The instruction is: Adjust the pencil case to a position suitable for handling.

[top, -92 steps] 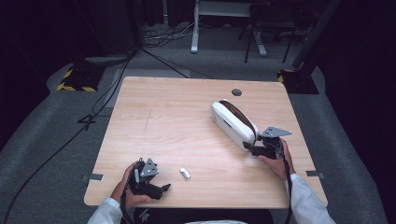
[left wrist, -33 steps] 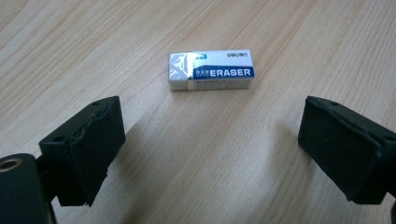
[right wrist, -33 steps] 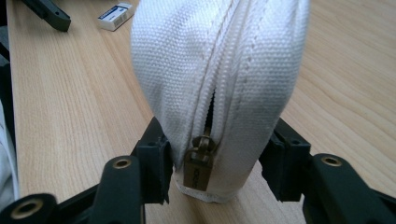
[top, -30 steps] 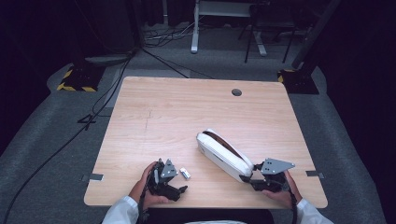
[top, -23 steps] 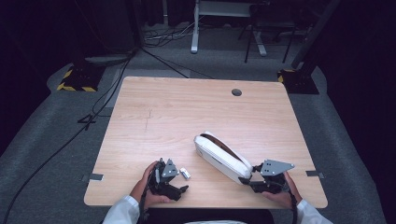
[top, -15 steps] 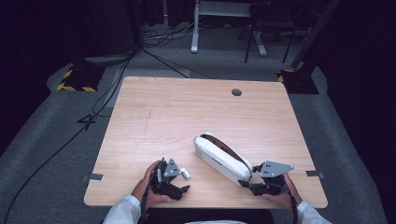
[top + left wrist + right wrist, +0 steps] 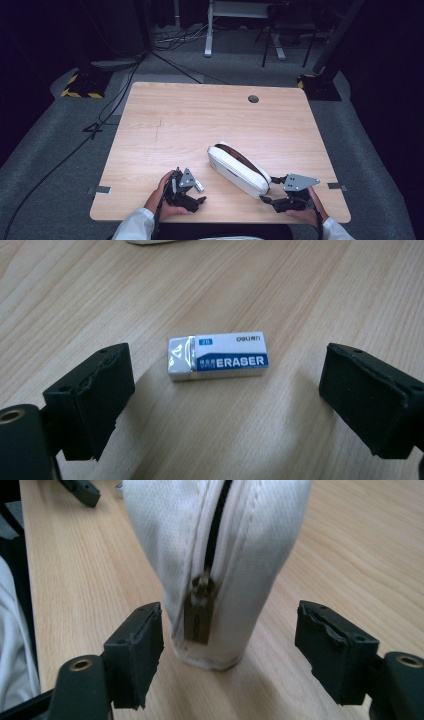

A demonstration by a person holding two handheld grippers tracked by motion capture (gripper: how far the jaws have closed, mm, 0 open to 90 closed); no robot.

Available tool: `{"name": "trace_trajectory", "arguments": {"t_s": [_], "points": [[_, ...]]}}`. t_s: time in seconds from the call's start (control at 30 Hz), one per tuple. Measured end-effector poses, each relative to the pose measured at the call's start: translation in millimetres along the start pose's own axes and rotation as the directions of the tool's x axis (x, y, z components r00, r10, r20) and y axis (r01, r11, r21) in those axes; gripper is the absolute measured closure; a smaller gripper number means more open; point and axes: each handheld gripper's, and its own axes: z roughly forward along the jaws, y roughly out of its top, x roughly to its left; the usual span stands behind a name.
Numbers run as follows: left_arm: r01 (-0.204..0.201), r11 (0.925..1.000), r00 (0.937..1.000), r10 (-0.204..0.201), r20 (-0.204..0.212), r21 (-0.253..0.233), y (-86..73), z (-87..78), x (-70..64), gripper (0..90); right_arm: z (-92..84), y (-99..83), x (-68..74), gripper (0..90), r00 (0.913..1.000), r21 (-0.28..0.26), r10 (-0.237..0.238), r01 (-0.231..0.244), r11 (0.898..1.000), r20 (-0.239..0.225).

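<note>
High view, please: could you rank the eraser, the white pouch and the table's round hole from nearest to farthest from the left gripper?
From the left gripper:
1. Eraser, right beside its jaws.
2. White pouch, to its right.
3. Round hole, near the far edge.

Premises read as a lab or recording studio: a lone wooden surface [image 7: 200,120] on grey carpet [image 7: 45,165], dark surroundings, cables [image 7: 125,85] trailing across the floor, hazard-striped stand bases [image 7: 77,85] and a white equipment frame [image 7: 240,20] behind.

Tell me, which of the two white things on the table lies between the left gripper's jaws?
The small eraser, a flat block with a blue printed band. The left gripper stands open around it. The other, a long zipped pouch, lies before the right gripper.
</note>
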Motion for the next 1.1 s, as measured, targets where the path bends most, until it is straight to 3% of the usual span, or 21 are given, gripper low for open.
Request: {"name": "trace_trajectory", "arguments": {"t_s": [0.4,0.5,0.6,0.73,0.8,0.93,1.1], "points": [[-0.002,1.0000,1.0000,0.002,0.000,-0.001,1.6,1.4,0.7,8.0,-12.8,-13.5,-4.9,22.4,0.9999,0.026,0.004,-0.004,1.000,-0.015],[-0.002,1.0000,1.0000,0.002,0.000,-0.001,1.6,1.4,0.7,8.0,-18.7,-20.9,-8.6,22.5,0.9998,0.065,-0.012,0.011,0.998,0.015],[-0.002,1.0000,1.0000,0.002,0.001,-0.001,1.6,1.4,0.8,8.0,-24.2,-29.1,-14.1,22.5,0.9965,0.101,-0.063,0.057,0.993,0.054],[-0.002,1.0000,1.0000,0.002,0.001,-0.002,1.7,1.6,0.9,8.0,-32.7,-34.6,-27.7,23.8,0.9962,0.091,-0.018,0.010,0.996,0.086],[-0.001,1.0000,1.0000,0.001,0.001,-0.002,1.7,1.6,0.8,8.0,-33.8,-37.4,-36.0,24.7,0.9896,0.092,0.023,-0.036,0.995,0.142],[0.002,1.0000,1.0000,-0.002,-0.002,0.000,1.9,1.7,0.9,8.0,-35.8,-38.8,-48.4,25.1,0.9735,0.063,0.101,-0.116,0.991,0.205],[0.001,1.0000,1.0000,-0.001,-0.008,-0.003,1.8,1.7,0.5,8.7,-30.9,-37.4,-60.5,24.9,0.9489,0.090,0.164,-0.195,0.977,0.269]]}}
